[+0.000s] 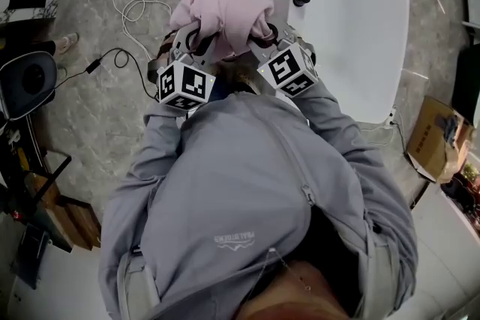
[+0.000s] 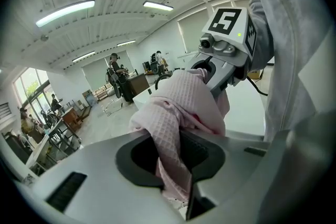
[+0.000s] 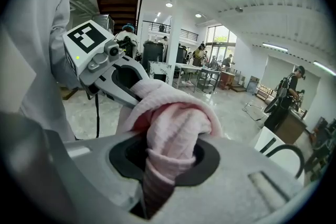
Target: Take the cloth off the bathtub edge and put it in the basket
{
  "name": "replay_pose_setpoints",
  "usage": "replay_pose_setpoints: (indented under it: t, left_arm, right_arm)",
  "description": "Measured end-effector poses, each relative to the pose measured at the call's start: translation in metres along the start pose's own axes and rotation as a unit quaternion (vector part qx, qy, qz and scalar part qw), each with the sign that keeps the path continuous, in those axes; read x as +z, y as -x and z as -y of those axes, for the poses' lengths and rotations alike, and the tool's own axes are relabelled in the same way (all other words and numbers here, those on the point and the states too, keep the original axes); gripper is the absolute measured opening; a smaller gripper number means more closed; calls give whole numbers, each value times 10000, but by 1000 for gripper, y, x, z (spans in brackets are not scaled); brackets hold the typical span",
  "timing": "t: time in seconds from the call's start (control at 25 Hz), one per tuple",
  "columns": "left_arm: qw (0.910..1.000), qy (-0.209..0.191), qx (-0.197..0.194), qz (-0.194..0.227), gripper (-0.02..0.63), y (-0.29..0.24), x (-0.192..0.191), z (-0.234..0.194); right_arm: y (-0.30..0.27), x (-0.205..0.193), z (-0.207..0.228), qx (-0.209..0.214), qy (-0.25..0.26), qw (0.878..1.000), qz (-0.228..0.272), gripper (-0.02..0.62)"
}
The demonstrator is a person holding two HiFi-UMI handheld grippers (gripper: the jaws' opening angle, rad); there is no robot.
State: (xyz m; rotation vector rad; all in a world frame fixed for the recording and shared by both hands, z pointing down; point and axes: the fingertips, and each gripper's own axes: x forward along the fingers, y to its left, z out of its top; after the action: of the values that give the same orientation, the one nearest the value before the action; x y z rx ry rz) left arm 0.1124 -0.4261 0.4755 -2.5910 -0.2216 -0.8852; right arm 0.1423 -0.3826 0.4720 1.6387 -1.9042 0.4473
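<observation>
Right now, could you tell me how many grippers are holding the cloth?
2: the left gripper clamps the cloth on its left side, the right gripper on its right.

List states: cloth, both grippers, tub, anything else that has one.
cloth: bunched, held up beside the bathtub
left gripper: jaws shut on cloth
right gripper: jaws shut on cloth
bathtub: no cloth on its visible edge
cardboard box: looks open
basket: not in view

Bright, even light from ceiling strips, glare on the white bathtub, fisheye-bent, dark-cornered edges.
</observation>
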Motion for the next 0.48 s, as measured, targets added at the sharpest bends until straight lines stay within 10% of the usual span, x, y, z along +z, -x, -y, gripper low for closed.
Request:
replay_pose_setpoints:
  t: [0.48]
  left_arm:
    - [9954, 44, -639, -718, 81, -86, -76, 8]
  right_arm:
    - [-85, -85, 17, 257, -333, 9961, -776, 92]
